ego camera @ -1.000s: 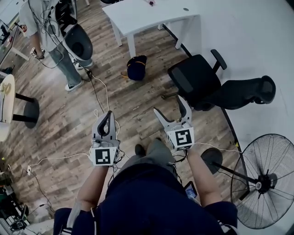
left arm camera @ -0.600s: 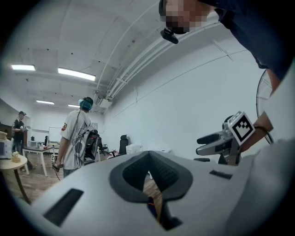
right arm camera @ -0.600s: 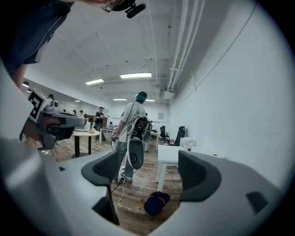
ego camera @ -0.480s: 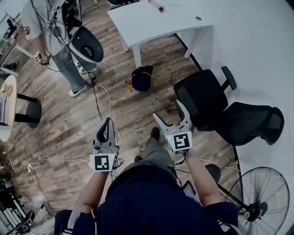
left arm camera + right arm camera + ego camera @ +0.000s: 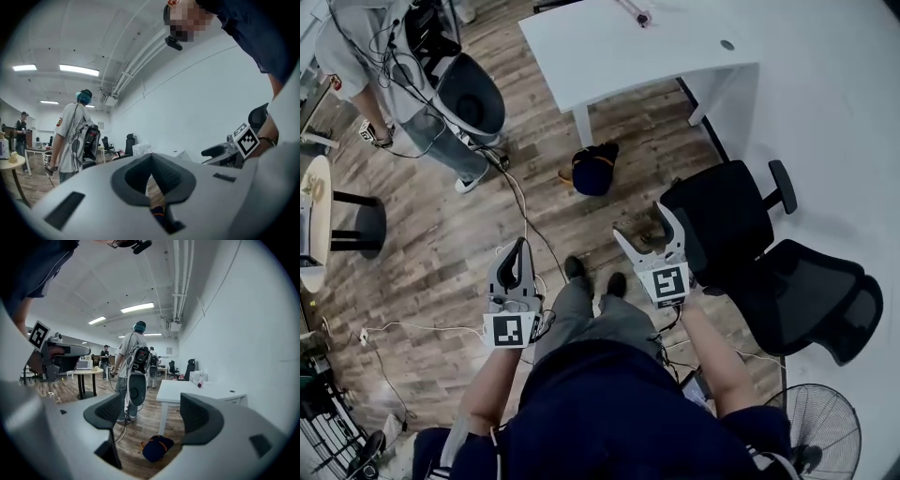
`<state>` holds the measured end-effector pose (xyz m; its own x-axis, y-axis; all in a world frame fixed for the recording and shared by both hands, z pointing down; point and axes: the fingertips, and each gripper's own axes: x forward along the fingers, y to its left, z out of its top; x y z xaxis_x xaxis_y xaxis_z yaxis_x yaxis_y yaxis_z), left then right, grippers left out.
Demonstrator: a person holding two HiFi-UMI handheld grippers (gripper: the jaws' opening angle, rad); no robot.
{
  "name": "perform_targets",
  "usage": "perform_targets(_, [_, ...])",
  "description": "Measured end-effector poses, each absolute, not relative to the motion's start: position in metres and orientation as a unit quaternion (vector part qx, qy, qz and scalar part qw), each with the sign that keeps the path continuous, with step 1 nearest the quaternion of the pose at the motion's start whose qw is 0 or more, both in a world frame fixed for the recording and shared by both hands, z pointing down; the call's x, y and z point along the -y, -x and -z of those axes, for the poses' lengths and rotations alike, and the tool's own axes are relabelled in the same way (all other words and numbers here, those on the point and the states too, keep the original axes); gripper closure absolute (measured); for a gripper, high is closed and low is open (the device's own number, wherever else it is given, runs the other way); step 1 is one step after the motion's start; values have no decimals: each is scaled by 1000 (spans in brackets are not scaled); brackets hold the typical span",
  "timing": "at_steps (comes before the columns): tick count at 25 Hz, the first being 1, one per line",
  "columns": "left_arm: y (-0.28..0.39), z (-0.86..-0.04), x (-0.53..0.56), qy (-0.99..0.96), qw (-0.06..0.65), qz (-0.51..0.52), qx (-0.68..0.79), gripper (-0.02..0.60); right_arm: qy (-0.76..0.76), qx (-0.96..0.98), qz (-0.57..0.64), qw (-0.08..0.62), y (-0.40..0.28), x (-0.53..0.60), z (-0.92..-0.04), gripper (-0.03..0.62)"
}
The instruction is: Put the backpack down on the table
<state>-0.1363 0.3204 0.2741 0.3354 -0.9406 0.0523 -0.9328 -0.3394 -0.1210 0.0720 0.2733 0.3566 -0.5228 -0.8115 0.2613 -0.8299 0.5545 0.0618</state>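
A second person (image 5: pixel 366 42) stands at the far left, well away from the work. The left claw (image 5: pixel 517 246) is held out level over the floor (image 5: pixel 441 234) with its jaws pressed together and nothing in them, so it looks to be riding along, not readying a grab. Ahead, between the two claws, the backpack (image 5: pixel 594 170) lies slumped on the floor just beside the near leg of the table (image 5: pixel 609 52); it has yet to be lifted. I cannot tell whether it is zipped or what it holds. The right claw (image 5: pixel 644 223) tilts slightly down toward it, jaws wide but closing, with nothing between them, probably the one meant to take it. The tabletop is nearly bare, with one small item (image 5: pixel 636 14) at its far edge. A chair (image 5: pixel 727 216) stands to the right.
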Motion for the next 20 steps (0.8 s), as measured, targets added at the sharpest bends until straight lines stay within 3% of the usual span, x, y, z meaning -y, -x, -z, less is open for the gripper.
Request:
perform_targets(11, [162, -314, -222, 838, -5, 60, -543, 578, -488, 856, -45, 164, -41, -175, -419, 195])
perform_targets(20, [154, -368, -173, 842, 7, 91, -531, 578, -492, 853, -55, 164, -48, -109, -484, 243])
